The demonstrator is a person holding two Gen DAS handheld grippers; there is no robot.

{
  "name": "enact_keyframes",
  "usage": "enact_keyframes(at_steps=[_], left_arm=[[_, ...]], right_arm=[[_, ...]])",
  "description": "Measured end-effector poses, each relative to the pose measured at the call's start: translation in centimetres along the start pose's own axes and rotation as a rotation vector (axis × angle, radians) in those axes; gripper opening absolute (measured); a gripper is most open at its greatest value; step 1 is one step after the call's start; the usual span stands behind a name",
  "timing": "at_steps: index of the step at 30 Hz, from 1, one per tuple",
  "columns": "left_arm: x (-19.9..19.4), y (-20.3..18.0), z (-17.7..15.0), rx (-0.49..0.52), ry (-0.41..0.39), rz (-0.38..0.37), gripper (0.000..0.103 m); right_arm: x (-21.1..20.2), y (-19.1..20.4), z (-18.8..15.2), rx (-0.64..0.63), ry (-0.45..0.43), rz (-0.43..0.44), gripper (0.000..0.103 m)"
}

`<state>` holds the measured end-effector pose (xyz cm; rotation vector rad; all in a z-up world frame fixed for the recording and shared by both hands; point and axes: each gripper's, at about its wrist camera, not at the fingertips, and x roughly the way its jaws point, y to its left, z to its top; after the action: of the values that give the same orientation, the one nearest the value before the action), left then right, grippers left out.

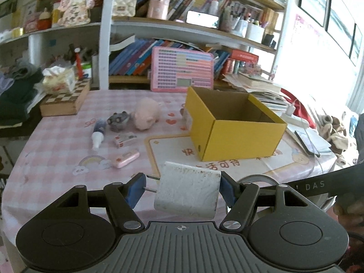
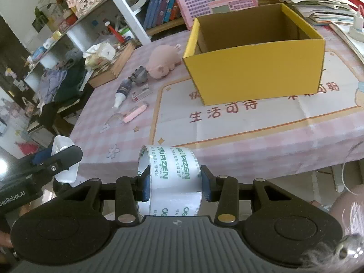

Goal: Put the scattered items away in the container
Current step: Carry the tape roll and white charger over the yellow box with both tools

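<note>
Cluttered bookshelves are seen behind a table covered by a pink checked cloth. On it an open yellow cardboard box, brown inside with nothing visible in it, is set partly on a printed mat. To the left of the box a pink pig toy, a small grey toy, a squeeze bottle with a white nozzle, a small white-and-red carton and a pink oblong case are scattered close together. A scuffed white plug adapter, prongs pointing left, is clamped between the blue pads of the left gripper above the near table edge. A roll of clear tape printed in green is pinched by the right gripper, one finger inside the ring and one outside, short of the table edge.
</note>
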<state>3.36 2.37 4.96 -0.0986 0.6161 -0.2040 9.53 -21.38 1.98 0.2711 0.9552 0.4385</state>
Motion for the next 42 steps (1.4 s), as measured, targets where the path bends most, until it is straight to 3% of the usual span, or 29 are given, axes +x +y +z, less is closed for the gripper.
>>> enact_keyframes(at_steps=[19, 42], left_arm=[[2.7, -3.0, 1.4, 0.083, 0.015, -0.123, 0.069], [8.7, -6.4, 5.7, 0.161, 0.021, -0.266, 0.069]], right_arm=[[-1.7, -2.4, 0.4, 0.035, -0.049, -0.111, 0.039], [-1.4, -5.4, 5.1, -0.008, -0.088, -0.248, 0.039]])
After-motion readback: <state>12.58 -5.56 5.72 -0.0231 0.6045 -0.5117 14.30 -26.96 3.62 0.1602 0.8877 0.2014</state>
